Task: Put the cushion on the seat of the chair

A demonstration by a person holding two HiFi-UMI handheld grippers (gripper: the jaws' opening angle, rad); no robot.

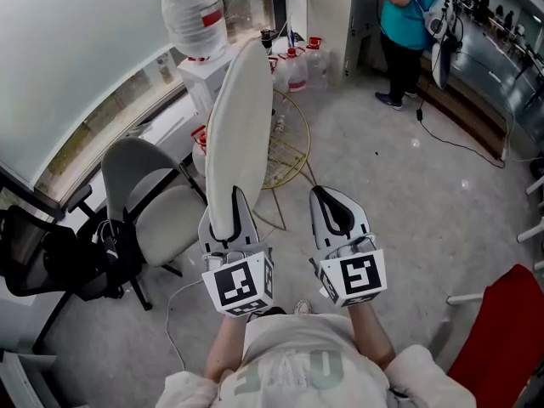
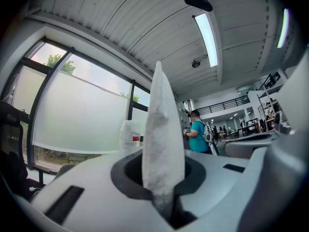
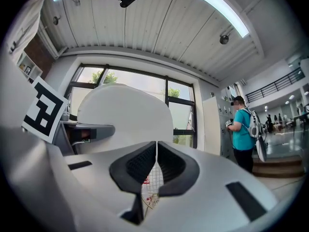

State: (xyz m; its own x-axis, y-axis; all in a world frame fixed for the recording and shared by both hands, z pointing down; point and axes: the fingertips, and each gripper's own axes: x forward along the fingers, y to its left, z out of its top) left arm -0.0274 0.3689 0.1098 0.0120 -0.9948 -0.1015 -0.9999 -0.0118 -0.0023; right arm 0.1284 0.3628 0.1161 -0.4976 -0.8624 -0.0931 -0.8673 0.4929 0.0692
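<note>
A flat, round white cushion stands on edge, upright in the air, held by its lower rim. My left gripper is shut on that rim; in the left gripper view the cushion rises straight up between the jaws. The grey chair with its pale seat stands on the floor to the left of and below the cushion. My right gripper hovers beside the left one, shut with nothing between its pads. From the right gripper view the cushion shows broadside at the left.
A water dispenser with a large bottle stands behind the chair by the window. A gold wire stand is on the floor ahead. A black office chair sits at the left, something red at the right. A person stands far right.
</note>
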